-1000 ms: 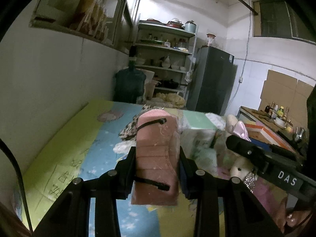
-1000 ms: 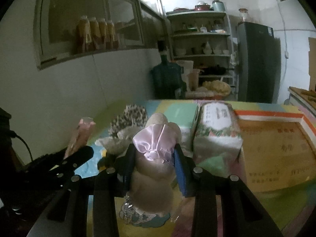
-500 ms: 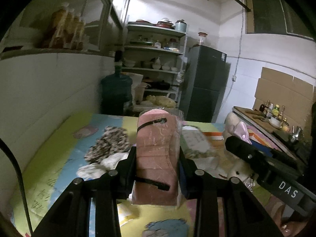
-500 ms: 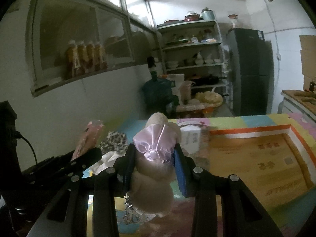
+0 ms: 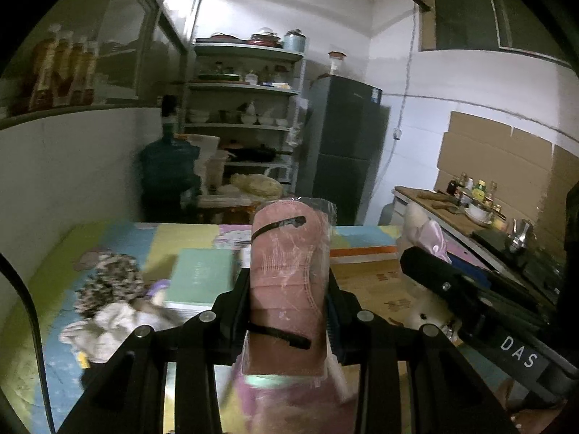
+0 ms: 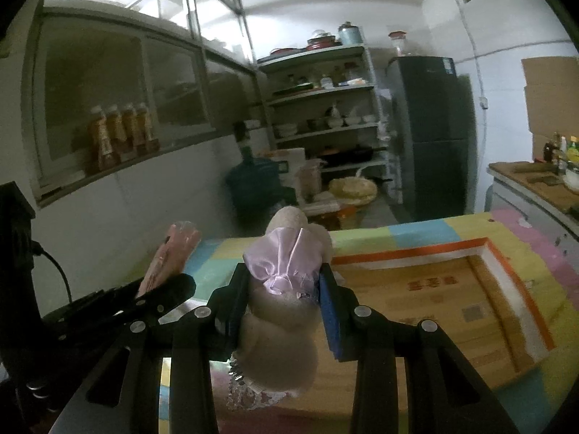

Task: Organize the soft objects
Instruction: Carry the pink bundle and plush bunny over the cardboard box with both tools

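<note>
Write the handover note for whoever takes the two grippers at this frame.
Left gripper: shut on the pink wrapped pack of face masks, held above the colourful mat.
Right gripper: shut on the beige plush toy in a lilac satin dress, lifted beside the open cardboard box.
On the mat: leopard-print cloth, white cloth, green box.
Done: both items gripped. Left: place them, then the cloths.

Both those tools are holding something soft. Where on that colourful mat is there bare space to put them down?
The open cardboard box on the right shows a bare floor inside its orange-edged walls. The yellow-green mat strip along the wall also looks free. It is crowded around the leopard-print cloth, the white rag and the green box.
</note>
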